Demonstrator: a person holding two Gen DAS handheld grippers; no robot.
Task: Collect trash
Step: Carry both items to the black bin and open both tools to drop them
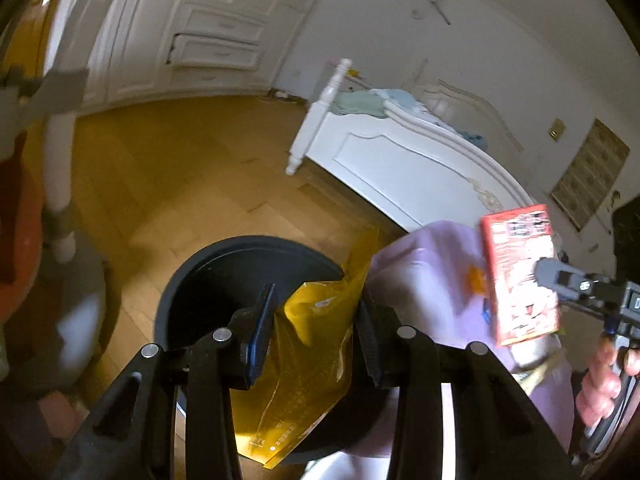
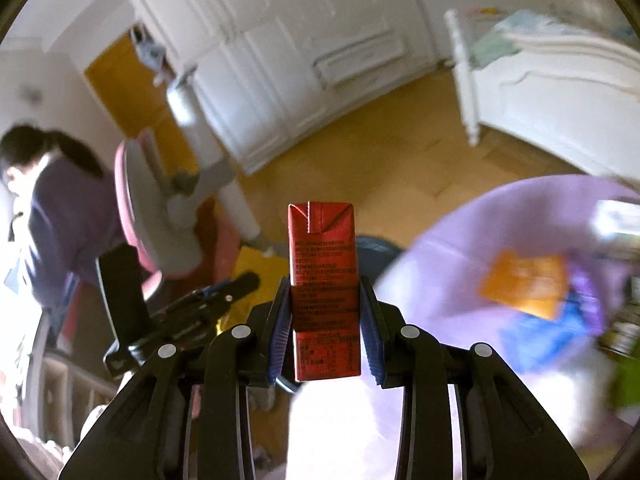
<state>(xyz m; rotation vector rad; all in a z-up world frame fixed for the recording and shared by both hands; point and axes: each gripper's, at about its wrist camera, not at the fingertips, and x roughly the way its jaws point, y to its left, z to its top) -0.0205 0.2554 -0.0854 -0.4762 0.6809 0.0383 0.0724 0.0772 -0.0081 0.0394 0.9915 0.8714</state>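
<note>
Left claw (image 1: 316, 320) clamps yellow wrapper (image 1: 308, 360) over bin (image 1: 192, 280); right claw (image 2: 326, 316) grips red carton (image 2: 324, 292).

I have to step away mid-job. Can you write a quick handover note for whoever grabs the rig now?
Left claw: a yellow foil bag sits between its pads, over the open black bin; not dropped yet.
Right claw: shut on a red drink carton, held upright off to the right of the bin.
Nearby: a purple-covered surface with more blurred litter on it, including an orange packet.
Done: two items picked up.
Left: release the bag into the bin, bring the carton over and drop it, then probably return for the rest.
</note>
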